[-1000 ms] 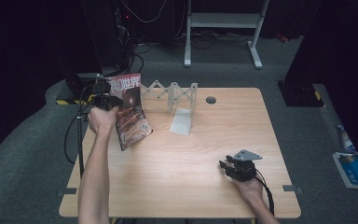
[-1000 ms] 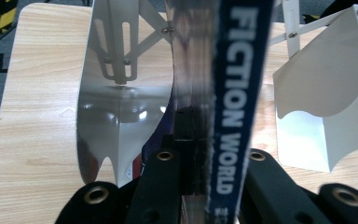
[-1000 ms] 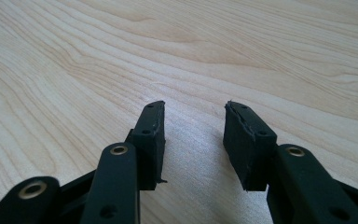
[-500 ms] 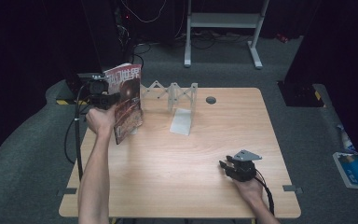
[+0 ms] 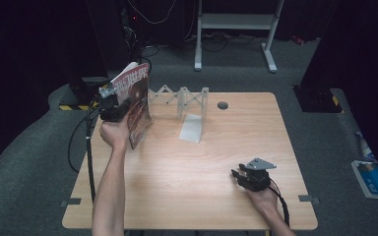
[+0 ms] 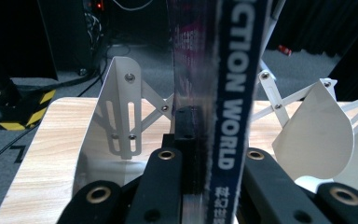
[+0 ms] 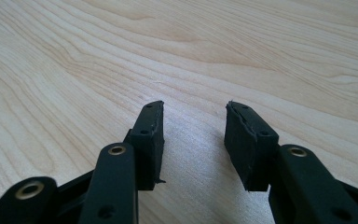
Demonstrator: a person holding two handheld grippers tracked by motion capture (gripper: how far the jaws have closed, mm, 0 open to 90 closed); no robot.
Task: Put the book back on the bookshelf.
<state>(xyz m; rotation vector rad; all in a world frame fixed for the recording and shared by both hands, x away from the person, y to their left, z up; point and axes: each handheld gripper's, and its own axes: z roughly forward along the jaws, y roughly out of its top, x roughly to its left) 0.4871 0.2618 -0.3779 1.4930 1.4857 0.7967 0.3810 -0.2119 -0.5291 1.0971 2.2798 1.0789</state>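
A magazine (image 5: 137, 105) with a red-brown cover stands upright off the table at the back left, with my left gripper (image 5: 113, 105) shut on its spine edge. In the left gripper view the blue spine (image 6: 235, 93) runs up between the black jaws of the left gripper (image 6: 209, 154). Just behind it is the left end of a white folding rack (image 6: 121, 107). That rack (image 5: 182, 96) stretches along the back of the table. My right gripper (image 5: 243, 178) rests near the front right, and its jaws (image 7: 193, 135) are open over bare wood.
A white plate (image 5: 192, 129) lies flat at the foot of the rack. A dark round grommet (image 5: 222, 105) sits in the tabletop behind it. A cable (image 5: 89, 147) hangs off the table's left edge. A blue booklet (image 5: 371, 177) lies on the floor at right.
The left hand raised the magazine from a slant on the table to upright and carried it slightly right, toward the rack's left end. The right hand stayed put.
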